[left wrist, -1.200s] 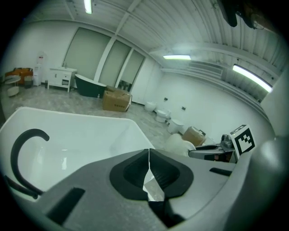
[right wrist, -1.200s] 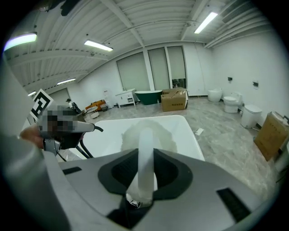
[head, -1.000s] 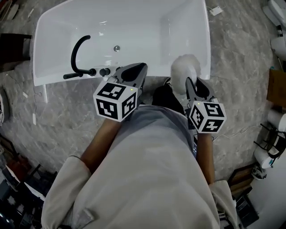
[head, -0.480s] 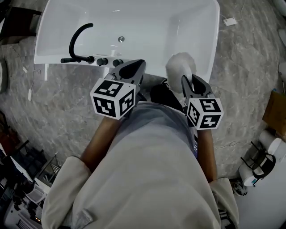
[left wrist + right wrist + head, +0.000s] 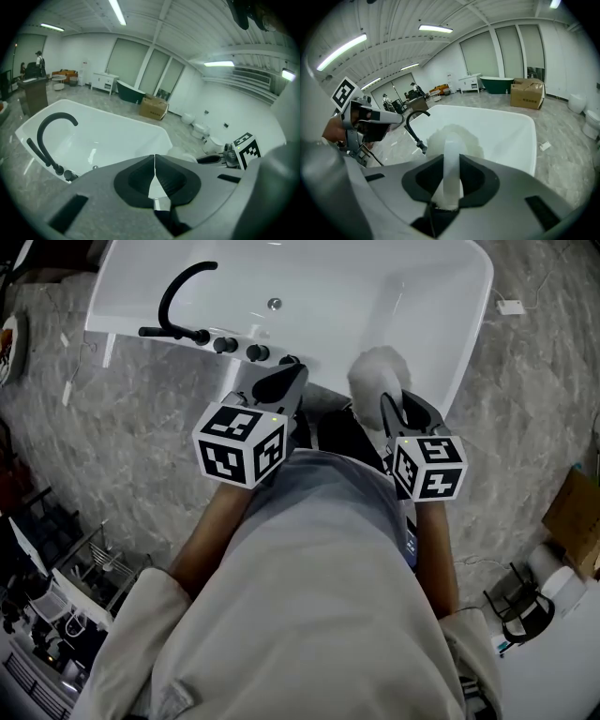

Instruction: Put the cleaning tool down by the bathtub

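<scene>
Bathtubs: two. One white bathtub (image 5: 403,287) in front of the person, one dark green bathtub (image 5: 130,90) far back in the room.
Faucet count: one black faucet (image 5: 178,292), curved, on the white rim.
Knobs: two black knobs (image 5: 225,345) (image 5: 256,353) beside it.
Drain count: one drain (image 5: 274,304).
Cleaning tool count: one cleaning tool (image 5: 377,376), white and fluffy.
Grippers: two. One left gripper (image 5: 281,382), one right gripper (image 5: 405,409).
Marker cubes: two (image 5: 242,446) (image 5: 429,467), one per gripper.
Boxes: one cardboard box (image 5: 153,108).

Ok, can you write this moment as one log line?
left gripper: shut, empty | right gripper: shut on fluffy white cleaning tool | tool: held near bathtub rim | not yet put down
</scene>
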